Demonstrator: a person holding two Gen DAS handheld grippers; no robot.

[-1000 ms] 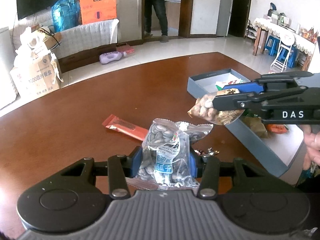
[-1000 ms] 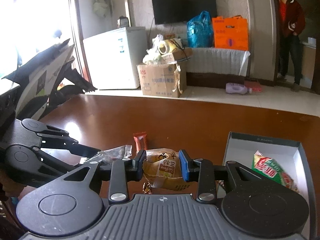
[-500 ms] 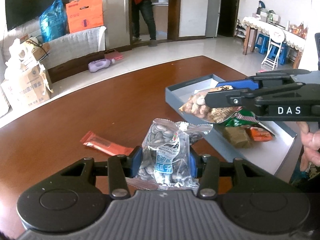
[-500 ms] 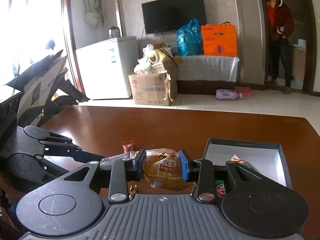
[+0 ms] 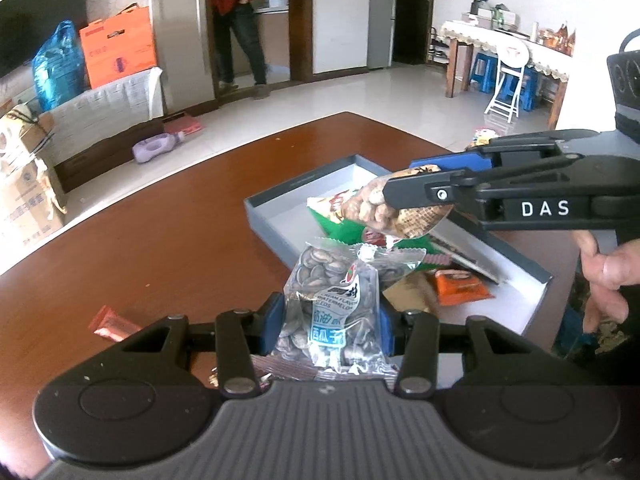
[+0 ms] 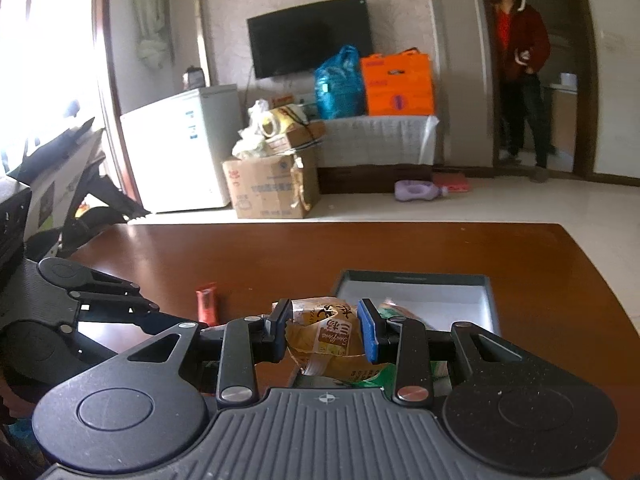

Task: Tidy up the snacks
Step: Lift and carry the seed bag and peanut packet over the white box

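We have carried both packets toward the grey box [image 5: 276, 224]. Our seed packet [image 5: 336, 304] now overlaps its near edge, and the peanut packet [image 5: 384, 210] hangs over its inside.

On the table [image 5: 168, 240] an open box [image 5: 280, 236] lies to the right, with several snack packets [image 5: 460, 286] in it. A snack bar [image 5: 114, 326] lies on the table well left of the box. The left gripper [image 5: 330, 328] holds a watermelon seed packet [image 5: 334, 300] above the box's near edge; the right gripper [image 6: 324, 332] holds a peanut packet [image 5: 384, 210] above the box, behind and to the right of the seed packet
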